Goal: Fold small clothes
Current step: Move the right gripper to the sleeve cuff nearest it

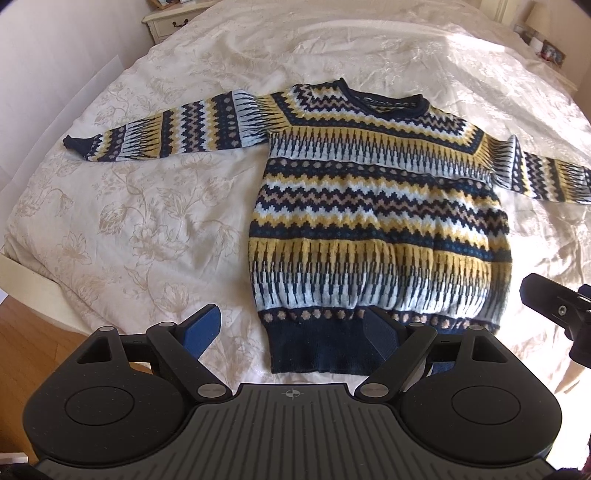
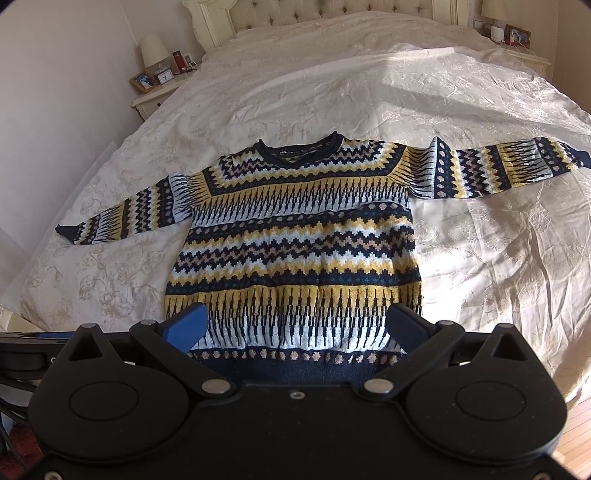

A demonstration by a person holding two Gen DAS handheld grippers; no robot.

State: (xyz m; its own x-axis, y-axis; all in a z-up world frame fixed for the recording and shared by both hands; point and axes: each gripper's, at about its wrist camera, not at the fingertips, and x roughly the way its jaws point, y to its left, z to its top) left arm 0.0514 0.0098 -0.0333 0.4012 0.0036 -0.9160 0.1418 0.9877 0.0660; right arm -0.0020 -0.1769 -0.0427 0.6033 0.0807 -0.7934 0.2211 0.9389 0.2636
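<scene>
Sweater spread flat on the bed

Left gripper [image 1: 291,332] gapes wide, holding nothing, over the hem; the patterned sweater [image 2: 295,236] lies face up on the cream bedspread [image 2: 480,240], sleeves outstretched; right gripper [image 2: 295,328] likewise splayed, empty.

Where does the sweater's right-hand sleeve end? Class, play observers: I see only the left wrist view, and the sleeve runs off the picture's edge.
Observer: The right-hand sleeve stretches straight out across the bedspread, and its navy cuff is not folded in.
Operator: Is the right gripper open?
Observer: Yes, the right gripper has its jaws wide apart over the sweater near the hem, holding nothing.
Operator: What lies beyond the collar?
Observer: A tufted headboard.
</scene>
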